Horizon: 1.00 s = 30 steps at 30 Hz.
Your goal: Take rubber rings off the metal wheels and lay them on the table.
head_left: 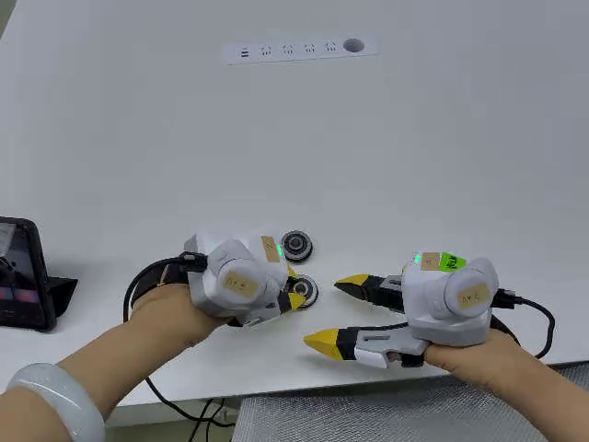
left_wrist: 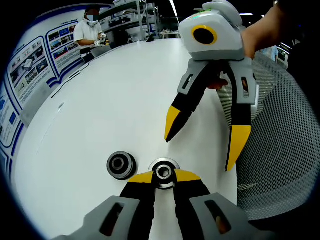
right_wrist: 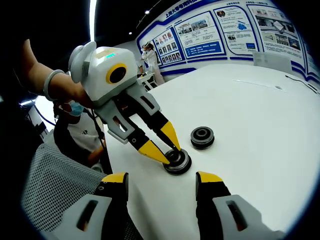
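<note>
Two small metal wheels with black rubber rings lie on the white table (head_left: 386, 166). The near wheel (head_left: 304, 291) (left_wrist: 164, 171) (right_wrist: 180, 162) sits between the yellow tips of my left gripper (head_left: 294, 285) (left_wrist: 164, 177) (right_wrist: 163, 144), which is shut on it. The far wheel (head_left: 296, 245) (left_wrist: 121, 165) (right_wrist: 202, 136) lies free just beyond. My right gripper (head_left: 333, 313) (left_wrist: 202, 142) (right_wrist: 162, 179) hovers open a short way to the right of the held wheel, its jaws pointing at it with nothing between them.
A white power strip (head_left: 299, 48) lies at the back of the table. A dark tablet on a stand (head_left: 18, 273) is at the left edge. A grey mesh chair (left_wrist: 280, 150) sits past the table's front edge. People stand in the background.
</note>
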{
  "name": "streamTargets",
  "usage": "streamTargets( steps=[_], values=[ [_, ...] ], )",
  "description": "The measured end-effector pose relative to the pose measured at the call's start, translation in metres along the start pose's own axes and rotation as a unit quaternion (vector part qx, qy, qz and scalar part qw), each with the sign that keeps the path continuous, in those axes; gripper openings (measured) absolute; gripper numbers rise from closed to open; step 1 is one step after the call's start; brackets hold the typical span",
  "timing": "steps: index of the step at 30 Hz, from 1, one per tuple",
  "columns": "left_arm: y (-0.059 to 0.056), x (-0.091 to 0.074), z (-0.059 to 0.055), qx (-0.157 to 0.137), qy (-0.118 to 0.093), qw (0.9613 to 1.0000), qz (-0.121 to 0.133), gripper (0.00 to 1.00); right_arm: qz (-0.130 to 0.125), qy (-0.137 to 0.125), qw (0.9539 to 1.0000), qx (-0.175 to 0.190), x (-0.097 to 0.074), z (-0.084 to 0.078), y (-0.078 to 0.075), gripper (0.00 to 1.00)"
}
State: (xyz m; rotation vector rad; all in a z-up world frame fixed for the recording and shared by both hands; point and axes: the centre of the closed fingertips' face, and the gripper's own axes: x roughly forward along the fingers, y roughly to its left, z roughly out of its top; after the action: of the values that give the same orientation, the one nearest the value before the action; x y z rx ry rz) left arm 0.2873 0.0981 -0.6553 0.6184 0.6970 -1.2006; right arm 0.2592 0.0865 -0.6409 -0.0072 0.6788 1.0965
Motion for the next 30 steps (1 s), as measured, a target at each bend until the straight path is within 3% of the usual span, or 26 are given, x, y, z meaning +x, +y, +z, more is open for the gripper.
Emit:
streamTargets(
  steps=[6,14,21,30],
  values=[
    [-0.001,0.0,0.0,0.006,0.005,1.0,0.001,0.14,0.005,-0.005,0.9999,0.007,0.002,0.004,0.002,0.55],
    [-0.001,0.0,0.0,0.002,0.002,1.0,0.001,0.14,0.005,-0.018,0.9971,0.074,0.001,0.009,-0.008,0.48],
    [-0.001,0.0,0.0,0.001,0.0,1.0,0.001,0.14,-0.003,-0.019,0.994,0.108,0.001,0.008,-0.016,0.38],
    [-0.001,0.001,0.0,0.002,0.0,1.0,0.001,0.13,-0.013,-0.031,0.9826,0.183,0.009,0.013,-0.027,0.3]
  ],
)
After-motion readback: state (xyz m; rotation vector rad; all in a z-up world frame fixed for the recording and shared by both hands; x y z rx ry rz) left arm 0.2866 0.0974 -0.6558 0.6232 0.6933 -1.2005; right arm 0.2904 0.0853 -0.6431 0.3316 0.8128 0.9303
